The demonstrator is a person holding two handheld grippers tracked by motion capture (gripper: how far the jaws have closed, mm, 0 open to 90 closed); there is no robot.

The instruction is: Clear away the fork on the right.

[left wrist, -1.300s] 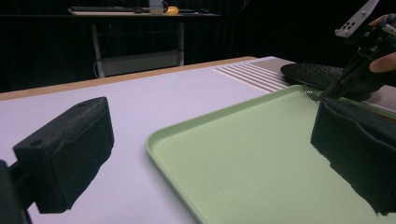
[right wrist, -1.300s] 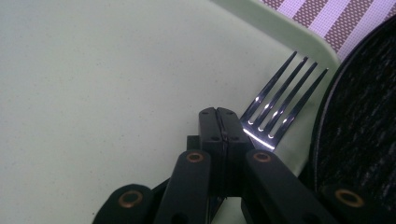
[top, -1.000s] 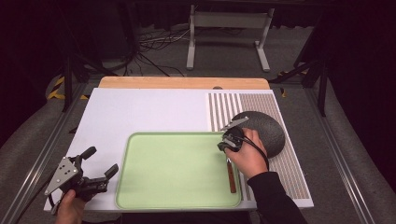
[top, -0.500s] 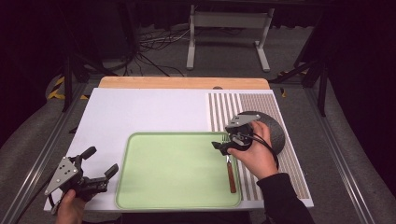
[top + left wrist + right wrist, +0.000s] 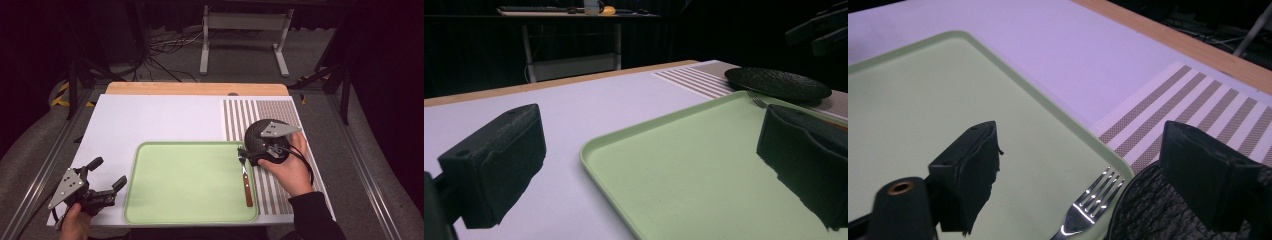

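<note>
A white tabletop (image 5: 160,120) w/ a wooden strip (image 5: 197,88) along its far edge is seen from above in a dark room; grey floor, cables and a metal stand (image 5: 243,35) are seen at top centre. A striped mat (image 5: 287,112) is laid at frame right.

Counted: 1 green tray (image 5: 185,182), 1 fork (image 5: 246,181), 1 black plate (image 5: 257,135), 2 grippers.

The fork is laid on the tray's right edge, lower centre-right, tines toward the plate, just beside its rim; a shiny metal head and brown wooden handle are seen.

The right gripper (image 5: 246,152) is held above the tines, jaws just opened, apart, nothing between them. The left gripper (image 5: 107,175) is held at lower left, jaws apart, empty.
</note>
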